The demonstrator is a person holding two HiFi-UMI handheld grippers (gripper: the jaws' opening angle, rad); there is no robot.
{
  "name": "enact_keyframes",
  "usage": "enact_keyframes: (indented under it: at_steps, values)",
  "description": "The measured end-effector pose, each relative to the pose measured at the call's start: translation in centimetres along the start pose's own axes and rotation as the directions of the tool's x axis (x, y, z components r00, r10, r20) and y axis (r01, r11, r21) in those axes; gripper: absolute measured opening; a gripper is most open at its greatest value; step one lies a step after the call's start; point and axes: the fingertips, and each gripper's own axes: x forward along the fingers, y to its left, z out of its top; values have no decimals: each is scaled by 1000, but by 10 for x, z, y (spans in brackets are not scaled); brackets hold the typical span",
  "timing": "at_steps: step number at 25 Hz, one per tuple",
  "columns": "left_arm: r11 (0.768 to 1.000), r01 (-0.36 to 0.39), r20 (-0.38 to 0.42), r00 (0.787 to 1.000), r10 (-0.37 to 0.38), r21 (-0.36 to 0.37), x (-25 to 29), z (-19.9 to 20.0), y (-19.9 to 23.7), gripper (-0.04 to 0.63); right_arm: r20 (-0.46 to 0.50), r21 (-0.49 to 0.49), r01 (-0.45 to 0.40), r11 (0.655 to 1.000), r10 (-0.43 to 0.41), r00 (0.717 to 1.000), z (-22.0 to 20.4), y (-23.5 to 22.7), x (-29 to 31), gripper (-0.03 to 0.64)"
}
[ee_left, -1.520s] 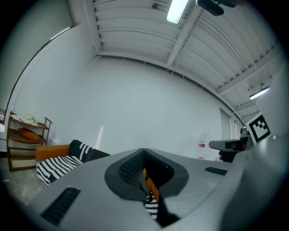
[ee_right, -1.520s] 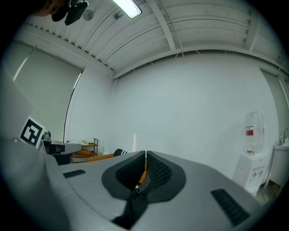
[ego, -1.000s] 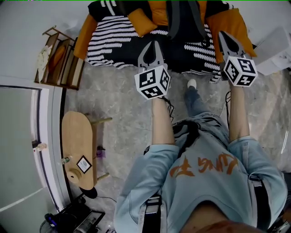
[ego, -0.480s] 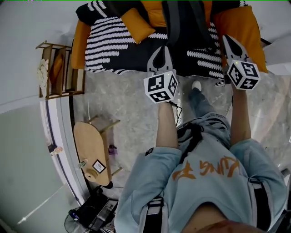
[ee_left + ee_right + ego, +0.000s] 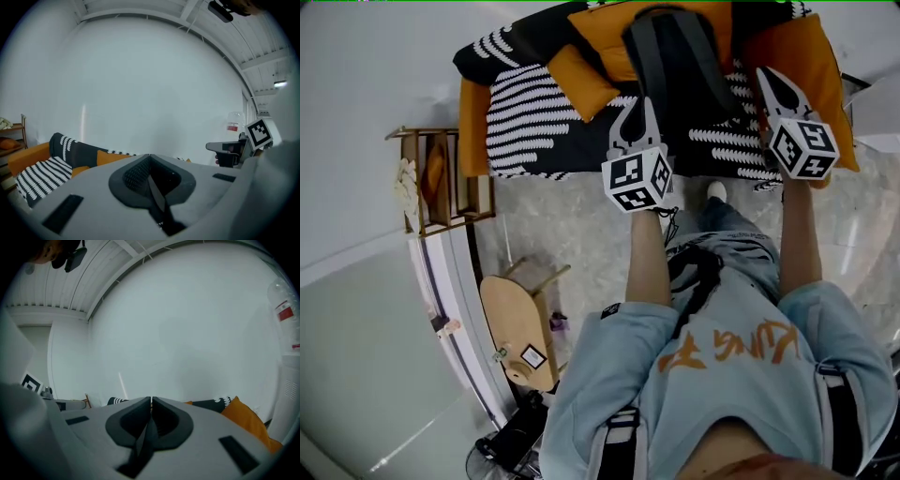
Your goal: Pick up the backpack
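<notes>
A dark grey backpack (image 5: 680, 66) lies on the orange sofa (image 5: 806, 66), over a black and white striped blanket (image 5: 525, 122). My left gripper (image 5: 643, 105) is shut and empty, its tip at the backpack's left lower edge in the head view. The right gripper (image 5: 766, 75), also shut and empty, hangs over the sofa to the right of the backpack. In the left gripper view the jaws (image 5: 149, 158) meet with the sofa (image 5: 28, 157) low behind them. The right gripper view has its shut jaws (image 5: 151, 401) before a white wall, with an orange cushion (image 5: 246, 420) at right.
A wooden rack (image 5: 441, 183) stands left of the sofa. A small round wooden table (image 5: 517, 328) is on the marble floor at lower left, by a glass partition (image 5: 441, 309). An orange cushion (image 5: 579, 80) lies on the blanket. The person's shoe (image 5: 716, 191) is near the sofa's front.
The person has stepped toward the sofa. Both grippers have moved forward over it, still shut, and the backpack now lies between them in the head view.
</notes>
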Motion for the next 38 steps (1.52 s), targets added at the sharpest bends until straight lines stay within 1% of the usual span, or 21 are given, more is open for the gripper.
enact_keyframes:
  at_steps: [3,7,9,13,16,18,22,26,31,34,38]
  values:
    - [1000,5,-5,1000,-5,1,13,2,2,23,-6,-4,-27,1000,27,1000,0,4,15,29]
    - [1000,12,-18,1000,-12,-7,34,-2,11,23,-29,-55,-76,996,75,997,-5,20,33,29]
    - [1000,12,-18,1000,-12,-16,50,-2,17,23,-39,-81,-88,993,85,996,-5,21,45,29]
    - [999,14,-28,1000,-15,-34,91,-1,30,23,-59,-82,-61,995,57,997,-4,1,72,29]
    - [998,22,-62,998,-25,-55,119,-7,42,23,-94,-63,-40,997,34,995,-13,-12,94,29]
    - [998,18,-94,995,-24,-67,135,-14,53,23,-122,-49,-40,998,34,992,-23,-16,111,29]
    - [996,-1,-157,987,-13,-90,166,-32,80,23,-182,-24,-50,998,45,982,-46,-20,146,29]
    - [995,-21,-187,982,3,-96,194,-41,104,23,-227,-13,-52,999,48,973,-61,-20,179,31]
    - [995,12,-244,969,-35,-94,229,-61,113,23,-281,-17,-66,998,59,958,-81,-23,212,31]
    - [994,30,-268,962,-58,-107,251,-70,122,25,-318,-20,-69,997,59,946,-95,-31,230,32]
    - [991,66,-314,944,-101,-121,276,-84,131,26,-370,-25,-75,997,60,927,-109,-48,247,41]
